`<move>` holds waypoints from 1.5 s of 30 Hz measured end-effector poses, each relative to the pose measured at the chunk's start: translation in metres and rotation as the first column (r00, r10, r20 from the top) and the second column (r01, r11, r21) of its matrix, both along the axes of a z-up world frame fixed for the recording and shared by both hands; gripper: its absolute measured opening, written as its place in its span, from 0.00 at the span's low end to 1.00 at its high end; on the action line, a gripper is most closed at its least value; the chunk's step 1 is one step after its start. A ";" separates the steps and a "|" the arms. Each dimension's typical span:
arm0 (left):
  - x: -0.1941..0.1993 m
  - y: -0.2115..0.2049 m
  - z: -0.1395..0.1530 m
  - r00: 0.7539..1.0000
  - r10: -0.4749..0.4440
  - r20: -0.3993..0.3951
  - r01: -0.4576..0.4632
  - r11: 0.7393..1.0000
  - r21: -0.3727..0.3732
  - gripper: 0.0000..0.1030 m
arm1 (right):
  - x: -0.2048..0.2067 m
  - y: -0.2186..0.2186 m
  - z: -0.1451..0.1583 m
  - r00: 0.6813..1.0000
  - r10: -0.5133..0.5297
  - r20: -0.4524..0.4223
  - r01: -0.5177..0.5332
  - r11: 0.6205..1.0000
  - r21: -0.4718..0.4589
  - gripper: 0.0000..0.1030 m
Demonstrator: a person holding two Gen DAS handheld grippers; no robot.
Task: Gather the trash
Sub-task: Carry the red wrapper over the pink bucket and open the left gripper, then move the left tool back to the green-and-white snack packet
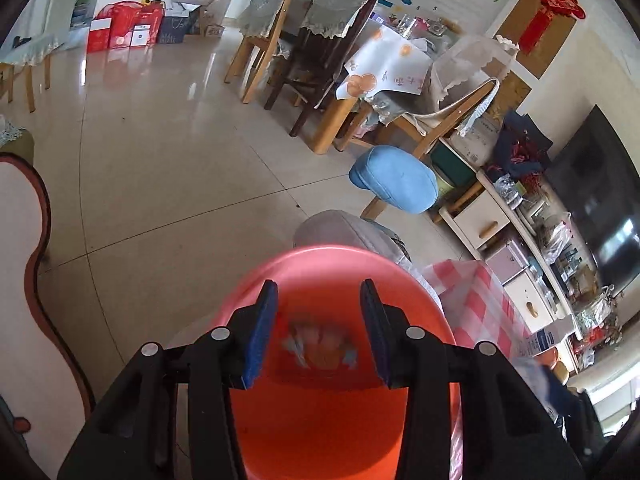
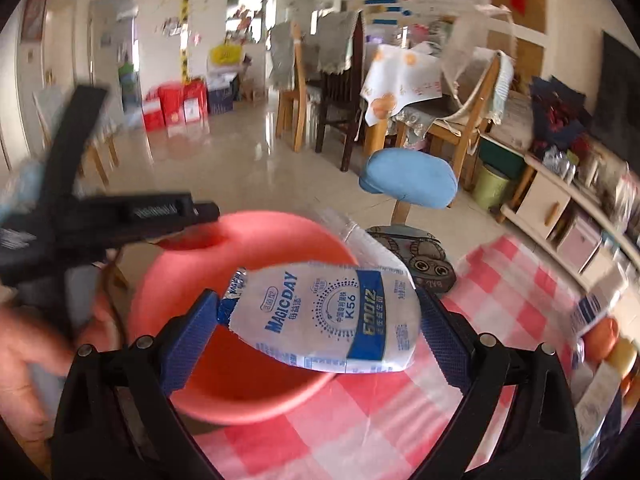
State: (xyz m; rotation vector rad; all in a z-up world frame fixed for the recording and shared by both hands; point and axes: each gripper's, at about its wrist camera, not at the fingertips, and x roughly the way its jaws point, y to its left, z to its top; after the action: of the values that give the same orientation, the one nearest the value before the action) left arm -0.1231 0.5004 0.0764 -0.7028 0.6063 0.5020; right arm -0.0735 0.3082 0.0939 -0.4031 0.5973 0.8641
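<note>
Carrying a piece of trash toward the bin: the right gripper (image 2: 320, 320) is clamped on a white and blue MAGICDAY pouch (image 2: 324, 320), its blue pads (image 2: 190, 336) pressing both ends of the pouch, which lies crosswise between them and tilts a little. Just behind and below the pouch sits the red basin (image 2: 248, 384), partly over the pink checked tablecloth (image 2: 500, 320). The left gripper (image 1: 318, 320) is up left of the pouch in the right wrist view, a blurred black frame over the basin's far rim. In its own view its jaws stand partly apart with nothing between the pads; the basin fills the space beneath them, and a blurred colourful scrap (image 1: 320, 344) lies on the basin floor. Likely step: drop-off. Next move calls for bringing the pouch over the basin's centre, clear of the left claw, then opening the right jaws. The pouch is light and floppy and could catch the near rim.
</note>
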 end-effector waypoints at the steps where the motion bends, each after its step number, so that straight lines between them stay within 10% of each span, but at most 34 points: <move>1: 0.001 0.000 -0.001 1.000 -0.005 0.003 0.005 1.000 0.001 0.43 | 0.002 0.008 -0.006 1.000 0.014 -0.005 -0.014 1.000 -0.020 0.94; 4: -0.002 -0.004 -0.002 1.000 0.000 0.018 -0.001 1.000 0.009 0.71 | 0.006 0.016 -0.015 1.000 0.015 -0.020 -0.015 0.999 -0.029 0.96; 9: -0.002 -0.005 0.002 0.999 0.010 0.050 -0.011 0.999 0.036 0.86 | 0.007 0.001 -0.010 0.999 -0.034 -0.019 0.034 0.999 0.014 0.96; 16: 0.000 -0.024 0.018 0.993 -0.064 0.100 0.052 0.992 0.116 0.89 | 0.004 -0.047 -0.002 0.987 -0.161 -0.005 0.161 0.984 0.075 0.96; 30: 0.017 -0.127 0.041 0.962 -0.259 0.085 0.201 0.883 0.424 0.93 | -0.033 -0.143 -0.010 0.951 -0.295 0.098 0.288 0.955 0.075 0.96; 36: 0.021 -0.159 0.038 0.941 -0.319 0.111 0.240 0.862 0.446 0.93 | -0.042 -0.176 -0.010 0.928 -0.357 0.105 0.350 0.933 0.078 0.96; 45: 0.030 -0.174 0.020 0.947 -0.312 0.080 0.271 0.906 0.325 0.93 | -0.050 -0.220 -0.014 0.899 -0.428 0.091 0.420 0.903 0.096 0.96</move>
State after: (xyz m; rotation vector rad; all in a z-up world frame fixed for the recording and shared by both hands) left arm -0.0927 0.3268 0.0968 -0.3323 0.4846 0.2597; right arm -0.1240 0.0887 0.0794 -0.2368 0.5223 0.4391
